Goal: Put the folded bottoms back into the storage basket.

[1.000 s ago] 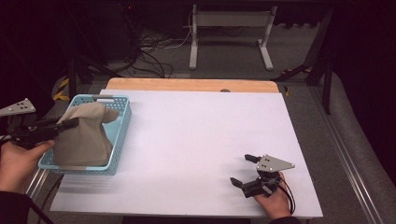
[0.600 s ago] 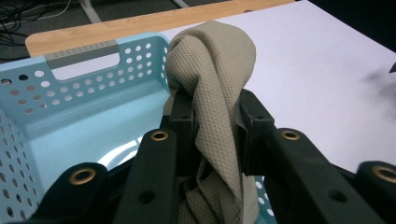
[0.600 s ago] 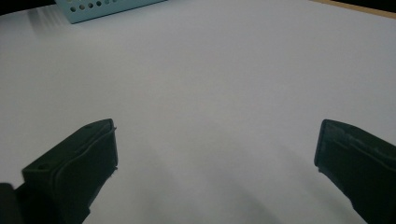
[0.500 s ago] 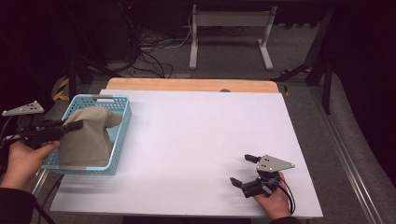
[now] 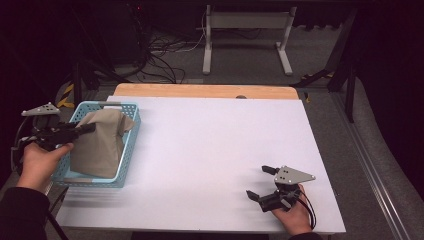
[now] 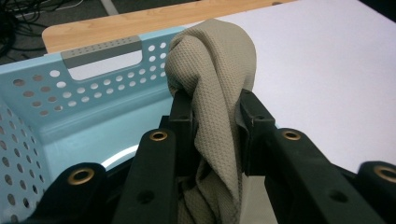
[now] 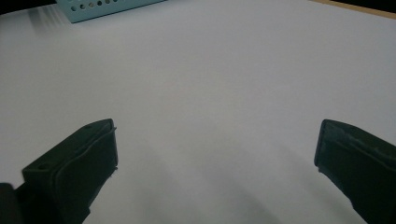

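A tan cloth (image 5: 102,137) hangs bunched over a light blue perforated basket (image 5: 131,131) at the table's left side. My left gripper (image 5: 89,128) is shut on the cloth's upper fold and holds it lifted above the basket. In the left gripper view the cloth (image 6: 219,93) is pinched between the two black jaws of my left gripper (image 6: 212,105), with the basket (image 6: 56,107) wall and its grey handle behind. My right gripper (image 5: 260,182) rests open near the table's front right, nothing between its jaws. In the right gripper view my right gripper (image 7: 215,140) stands wide apart over bare white table (image 7: 210,70).
The white table top (image 5: 215,145) has a wooden strip (image 5: 200,91) along its far edge. A corner of the basket (image 7: 102,8) shows at the top left of the right gripper view. Cables and a metal stand (image 5: 245,35) lie on the floor beyond the table.
My left gripper has drawn back to the left with the cloth, which now stands more upright and bunched over the basket. The right gripper has stayed still.
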